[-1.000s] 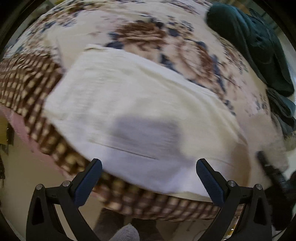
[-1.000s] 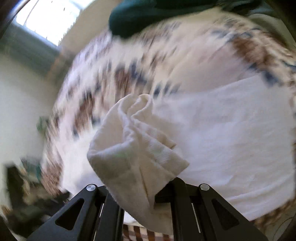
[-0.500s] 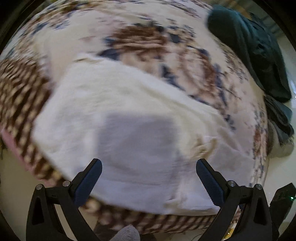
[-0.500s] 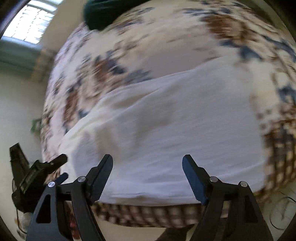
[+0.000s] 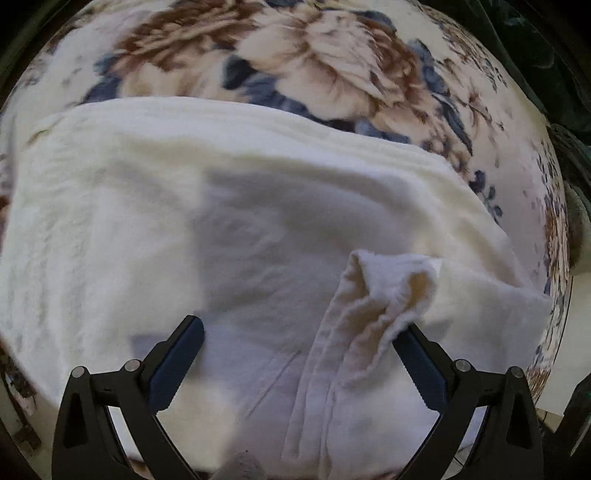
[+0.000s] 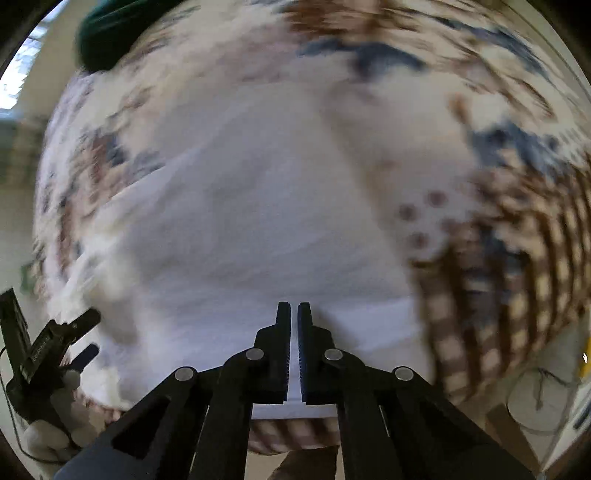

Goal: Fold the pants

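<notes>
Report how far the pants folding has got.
Done: the cream pants lie spread flat on the floral blanket. In hand: the right gripper is shut on their near edge; the left gripper is open beside a bunched-up corner. Left: smoothing that corner and folding over.

The view is blurred. The right hand-held gripper (image 6: 294,314) has its two black fingers (image 6: 283,332) drawn nearly together, only a thin slit between them, at the near edge of the white pants (image 6: 236,240); whether cloth is pinched there cannot be told. The pants lie spread on a bed cover (image 6: 509,155) with floral and brown checked patterns. At lower left the left hand-held gripper (image 6: 79,334) shows, held in a gloved hand (image 6: 55,424). A dark green garment (image 6: 110,33) lies at upper left.
</notes>
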Action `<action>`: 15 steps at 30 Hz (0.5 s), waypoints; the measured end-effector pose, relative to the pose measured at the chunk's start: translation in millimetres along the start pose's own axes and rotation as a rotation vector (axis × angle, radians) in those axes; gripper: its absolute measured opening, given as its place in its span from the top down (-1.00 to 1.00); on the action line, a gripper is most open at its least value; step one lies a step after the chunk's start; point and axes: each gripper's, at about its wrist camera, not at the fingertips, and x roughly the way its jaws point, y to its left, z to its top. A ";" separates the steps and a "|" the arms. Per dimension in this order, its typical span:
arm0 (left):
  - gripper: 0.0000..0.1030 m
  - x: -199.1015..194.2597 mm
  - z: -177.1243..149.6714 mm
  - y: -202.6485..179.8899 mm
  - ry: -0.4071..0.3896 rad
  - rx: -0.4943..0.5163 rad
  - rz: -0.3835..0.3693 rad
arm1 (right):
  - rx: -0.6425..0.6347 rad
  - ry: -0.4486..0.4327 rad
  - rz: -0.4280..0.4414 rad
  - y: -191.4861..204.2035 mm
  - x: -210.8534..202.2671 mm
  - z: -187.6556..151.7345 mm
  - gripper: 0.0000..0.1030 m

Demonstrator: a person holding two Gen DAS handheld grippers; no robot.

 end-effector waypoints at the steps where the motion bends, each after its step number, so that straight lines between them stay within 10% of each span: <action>1: -1.00 -11.2 -6.3 -1.8 -0.034 0.003 -0.009 | -0.051 0.015 -0.005 11.6 5.2 -3.1 0.92; 11: -1.00 14.2 -88.5 -3.2 0.076 0.128 0.099 | -0.273 0.132 -0.194 25.3 13.1 -56.8 0.93; 15: -1.00 1.7 -85.1 9.0 0.075 0.075 0.076 | -0.271 0.069 -0.095 40.9 -6.3 -42.3 0.29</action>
